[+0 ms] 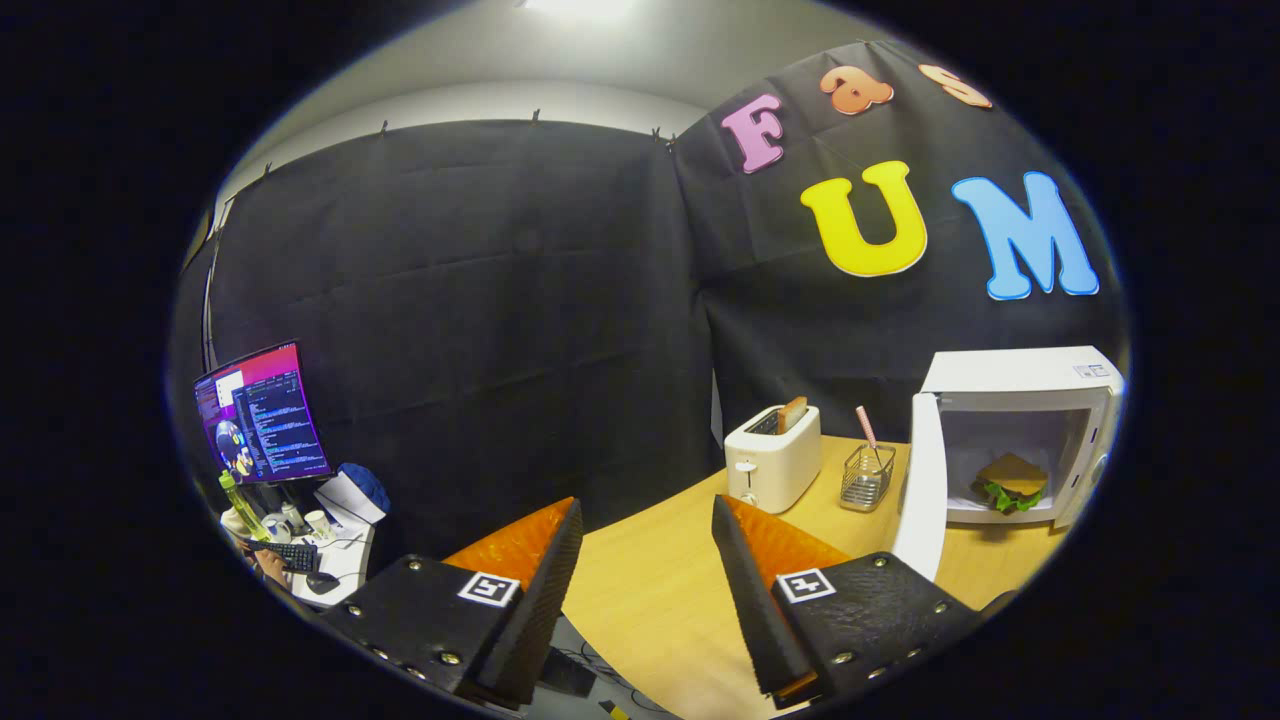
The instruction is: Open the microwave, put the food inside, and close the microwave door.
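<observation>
A white microwave (1015, 372) stands on the wooden table (660, 590), off to the right of my fingers. Its door (922, 490) is swung wide open toward me. A sandwich (1012, 482) with brown bread and green lettuce lies inside the cavity. My gripper (646, 520) is open, its two orange-and-black fingers spread wide with nothing between them. It hovers over the table's near left part, well back from the microwave, and the door's edge stands just beyond the right finger (760, 560).
A white toaster (773, 458) with a slice of toast in it stands left of the microwave. A wire holder (866, 474) with a pink stick sits between them. Beyond the table's left edge are a lit monitor (262, 412), a keyboard and small clutter on a desk.
</observation>
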The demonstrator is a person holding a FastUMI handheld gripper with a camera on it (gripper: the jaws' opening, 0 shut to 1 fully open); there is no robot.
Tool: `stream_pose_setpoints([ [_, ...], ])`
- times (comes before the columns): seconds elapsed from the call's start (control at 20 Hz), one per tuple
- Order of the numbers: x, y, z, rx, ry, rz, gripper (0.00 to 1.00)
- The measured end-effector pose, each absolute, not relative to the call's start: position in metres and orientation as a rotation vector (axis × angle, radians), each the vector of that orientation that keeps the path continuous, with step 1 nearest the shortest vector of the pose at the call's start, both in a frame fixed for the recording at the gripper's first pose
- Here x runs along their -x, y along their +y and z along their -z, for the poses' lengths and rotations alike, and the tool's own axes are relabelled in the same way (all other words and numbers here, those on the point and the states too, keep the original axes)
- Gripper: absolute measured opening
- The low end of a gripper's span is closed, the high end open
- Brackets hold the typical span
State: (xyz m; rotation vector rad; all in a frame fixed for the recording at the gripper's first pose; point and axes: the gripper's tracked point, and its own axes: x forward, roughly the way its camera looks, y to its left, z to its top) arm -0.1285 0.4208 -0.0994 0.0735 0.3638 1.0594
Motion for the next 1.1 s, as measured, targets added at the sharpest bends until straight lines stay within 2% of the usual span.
stream_pose_setpoints([
  [0.1,0.130,0.424,0.120,-0.039,0.406,-1.059,0.75],
  [0.2,0.124,0.419,0.135,-0.033,0.438,-1.032,0.17],
  [0.25,0.126,0.420,0.148,-0.027,0.471,-1.037,0.14],
  [0.4,0.114,0.424,0.180,-0.012,0.536,-1.017,0.17],
  [0.45,0.122,0.410,0.185,-0.010,0.568,-1.025,0.01],
  [0.75,0.090,0.372,0.200,0.001,0.587,-0.918,0.02],
  [1.1,0.081,0.344,0.197,0.022,0.561,-0.900,0.00],
])
